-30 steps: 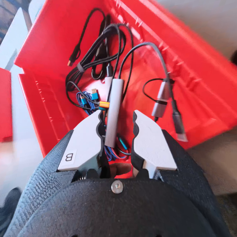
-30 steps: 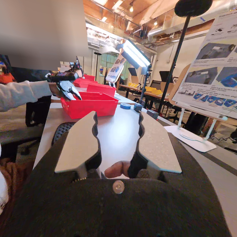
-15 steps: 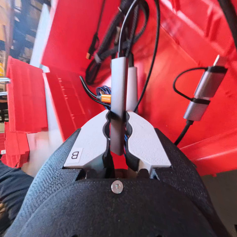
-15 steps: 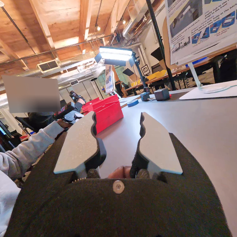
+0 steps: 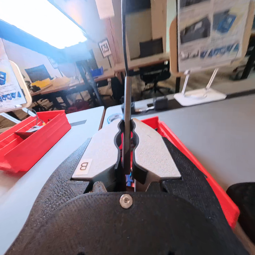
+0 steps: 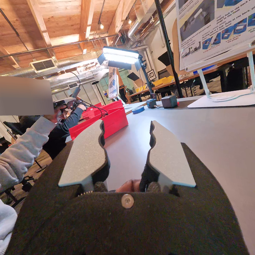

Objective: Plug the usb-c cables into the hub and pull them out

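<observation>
the left gripper (image 5: 127, 138), a black textured body with two pale grey scalloped fingers, is clamping on the slim grey metal usb hub (image 5: 127, 124), which is standing between the fingers with its long axis running straight out along them and past the tips. the hub's own thin dark cable (image 5: 124, 41) is trailing on from its far end toward the top of the left wrist view. beneath the gripper the red plastic bin (image 5: 179, 144) is sitting on the grey table (image 5: 207, 124), and a sliver of blue braided cable (image 5: 129, 178) is showing low in the gap between the fingers. the rest of the cables are probably lying in the bin below, but the gripper body is hiding them.

the right gripper (image 6: 127, 132) is hanging empty over the table with its fingers spread wide apart, well off to the side of the bin, nothing between them.

judging from this, the hub is being lifted clear while no plug is in hand yet. the coming move is turning on one relation: the hub's ports are sitting along its narrow side, so a plug will need to be coming in across the long axis, from the free right gripper, which is the only one able to fetch a cable.
</observation>
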